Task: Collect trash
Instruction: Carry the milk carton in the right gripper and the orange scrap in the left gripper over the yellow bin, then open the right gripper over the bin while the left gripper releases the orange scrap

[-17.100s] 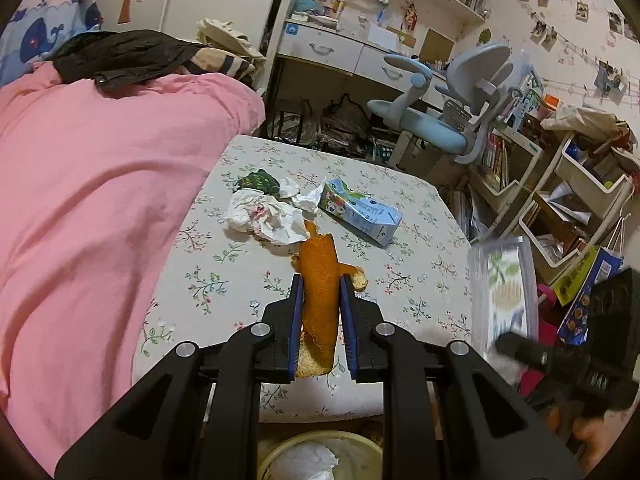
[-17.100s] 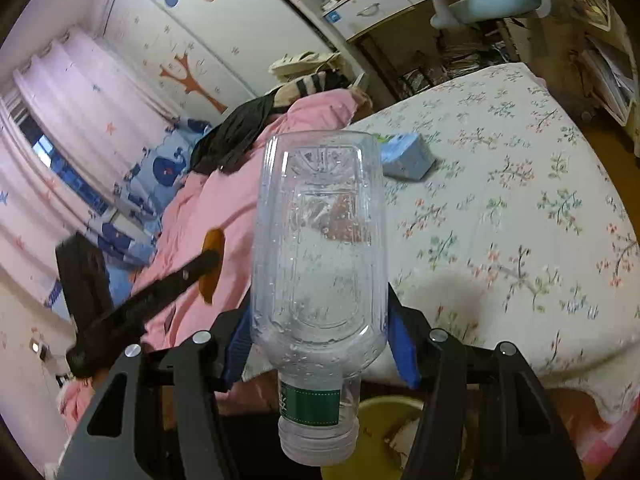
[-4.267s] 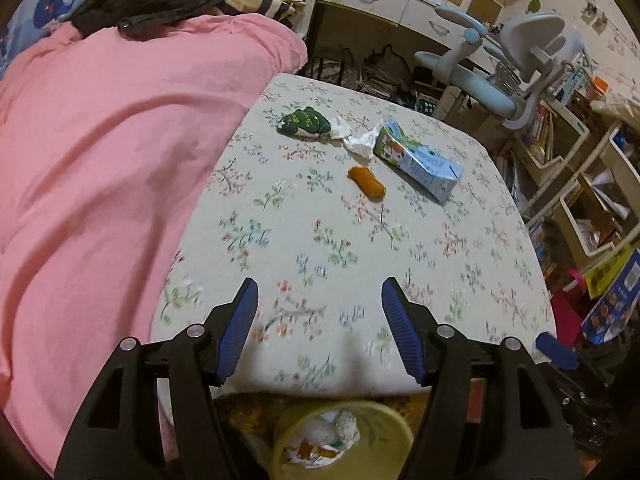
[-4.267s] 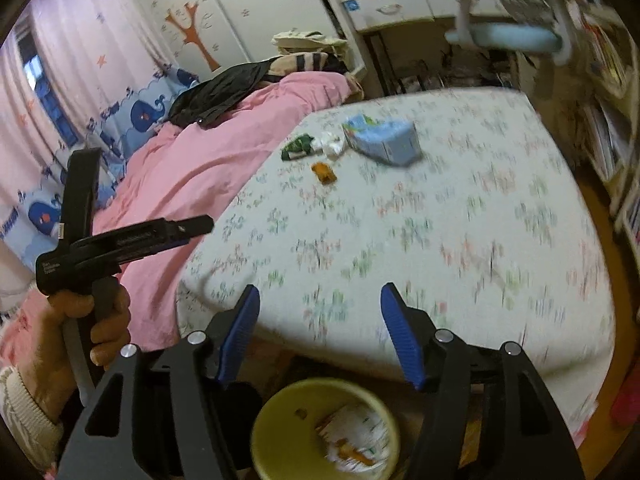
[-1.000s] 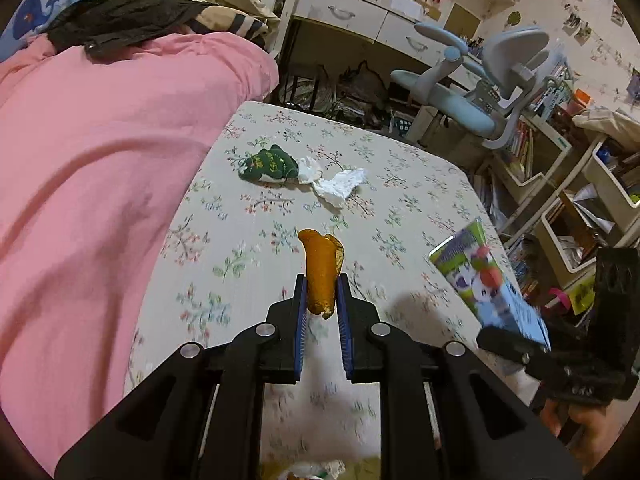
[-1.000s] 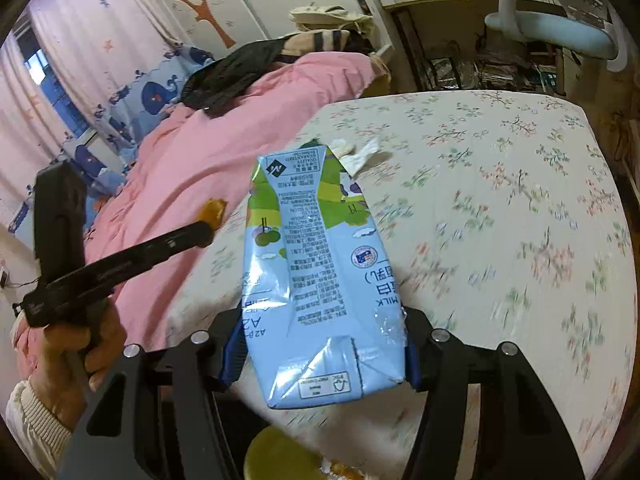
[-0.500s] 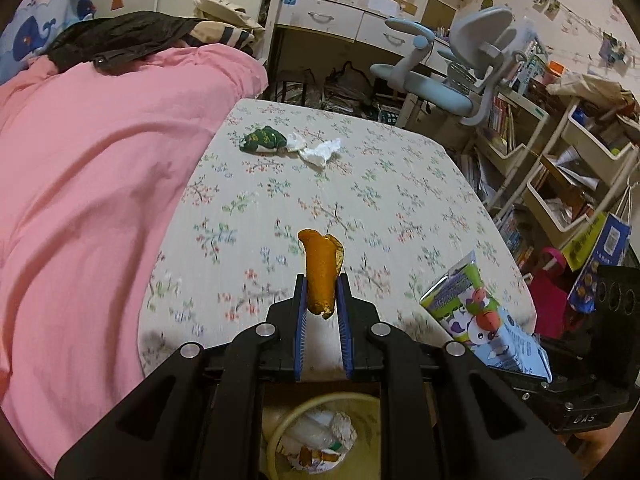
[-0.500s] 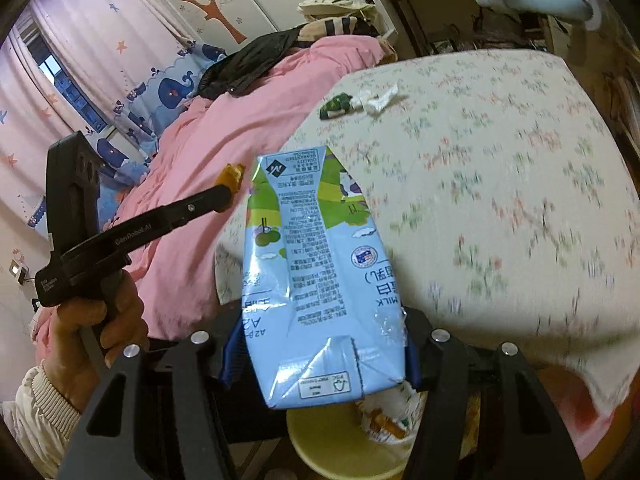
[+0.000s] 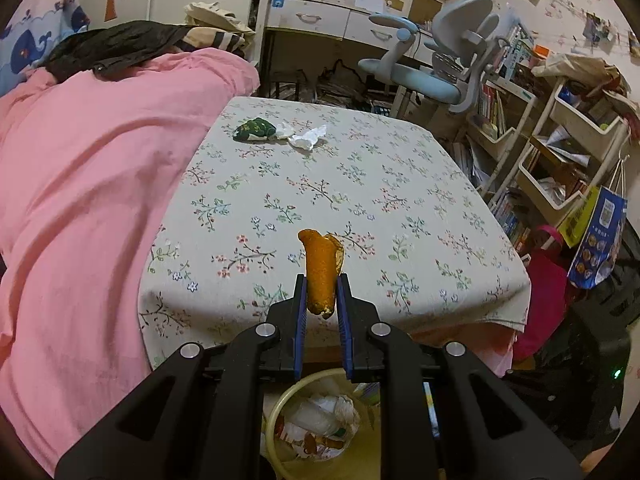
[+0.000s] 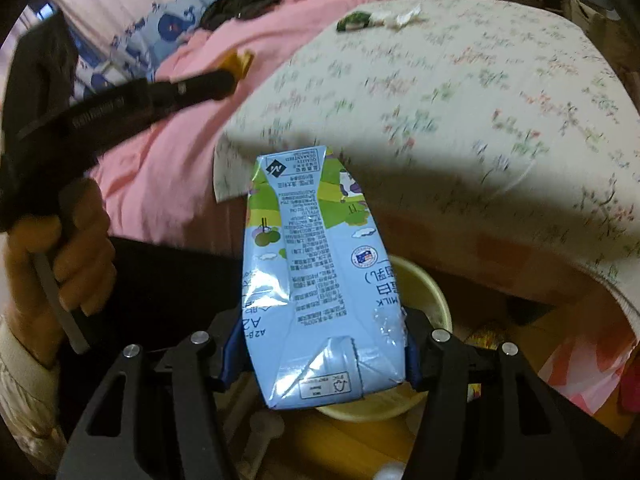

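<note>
Flowered table point(image 9: 360, 184): green wrapper point(image 9: 255, 129) & tissue point(image 9: 307, 137) are left at far edge. Milk carton point(image 10: 316, 292) is clamped in right gripper point(image 10: 320, 354) over bin point(image 10: 424, 292). Orange peel point(image 9: 321, 270) is pinched narrow by left gripper point(image 9: 322, 300).

peel point(image 9: 321, 276): orange-brown, paler yellow at one edge
milk carton point(image 10: 316, 284): light blue, with green hills, white clouds, a small round badge and dark small print
bin point(image 9: 280, 408): pale yellow rim, white and orange scraps inside
tablecloth point(image 9: 360, 184): off-white, sprigged with small pink, blue and green flowers
blanket point(image 9: 88, 184): plain pink
wrapper point(image 9: 255, 130): dark green with pale markings
tissue point(image 9: 307, 138): white
left gripper point(image 9: 322, 292): black frame, blue pads, silver screws
right gripper point(image 10: 318, 354): black frame, blue pads
chair point(image 9: 436, 64): grey and pale blue
bag point(image 9: 600, 240): blue, with printed pictures
</note>
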Tool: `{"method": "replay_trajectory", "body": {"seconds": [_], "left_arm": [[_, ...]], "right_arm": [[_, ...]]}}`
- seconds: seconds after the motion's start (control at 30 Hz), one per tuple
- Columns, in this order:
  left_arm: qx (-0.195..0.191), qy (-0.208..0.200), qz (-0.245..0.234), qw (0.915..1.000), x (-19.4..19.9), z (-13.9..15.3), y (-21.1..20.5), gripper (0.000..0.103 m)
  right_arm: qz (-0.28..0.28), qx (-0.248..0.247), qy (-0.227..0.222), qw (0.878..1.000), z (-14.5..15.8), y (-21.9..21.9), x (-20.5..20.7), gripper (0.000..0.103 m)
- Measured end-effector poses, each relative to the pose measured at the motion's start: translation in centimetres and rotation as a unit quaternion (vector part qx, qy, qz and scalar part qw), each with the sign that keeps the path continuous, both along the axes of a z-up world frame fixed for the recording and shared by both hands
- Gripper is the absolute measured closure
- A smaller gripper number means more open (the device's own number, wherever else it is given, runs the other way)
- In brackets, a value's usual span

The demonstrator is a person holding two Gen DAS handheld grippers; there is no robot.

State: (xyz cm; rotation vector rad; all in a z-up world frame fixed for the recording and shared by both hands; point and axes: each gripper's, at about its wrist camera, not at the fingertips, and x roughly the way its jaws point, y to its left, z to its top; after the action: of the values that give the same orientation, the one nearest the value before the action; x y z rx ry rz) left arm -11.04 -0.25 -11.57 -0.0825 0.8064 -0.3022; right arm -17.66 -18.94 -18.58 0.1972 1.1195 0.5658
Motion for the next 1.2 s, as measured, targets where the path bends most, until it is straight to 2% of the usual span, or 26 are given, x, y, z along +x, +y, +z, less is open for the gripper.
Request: {"method": "replay_trajectory", "body": {"seconds": [0.13, 0.2, 0.63, 1.2], "left_arm": [[0.008, -0.002, -0.007, 0.9999, -0.8, -0.1, -0.4, 0.089], [0.012, -0.003, -0.01, 0.9999, -1.0, -0.2, -0.6, 0.089], [0.027, -0.003, -0.021, 0.9994, -2.0, -0.6, -1.4, 0.089], [0.046, 0.006, -0.041, 0.9981, -2.9, -1.5, -2.7, 0.089]], "right_arm": [[0.015, -0.02, 0.02, 0.999, -1.2, 0.8, -0.4, 0.043], [0.016, -0.022, 0.027, 0.999, -1.6, 0.9, -0.4, 0.037], [-0.036, 0.015, 0.009, 0.999, -0.4, -1.2, -0.2, 0.035], [-0.094, 0.025, -0.019, 0.995, 0.4, -3.1, 0.2, 0.031]]}}
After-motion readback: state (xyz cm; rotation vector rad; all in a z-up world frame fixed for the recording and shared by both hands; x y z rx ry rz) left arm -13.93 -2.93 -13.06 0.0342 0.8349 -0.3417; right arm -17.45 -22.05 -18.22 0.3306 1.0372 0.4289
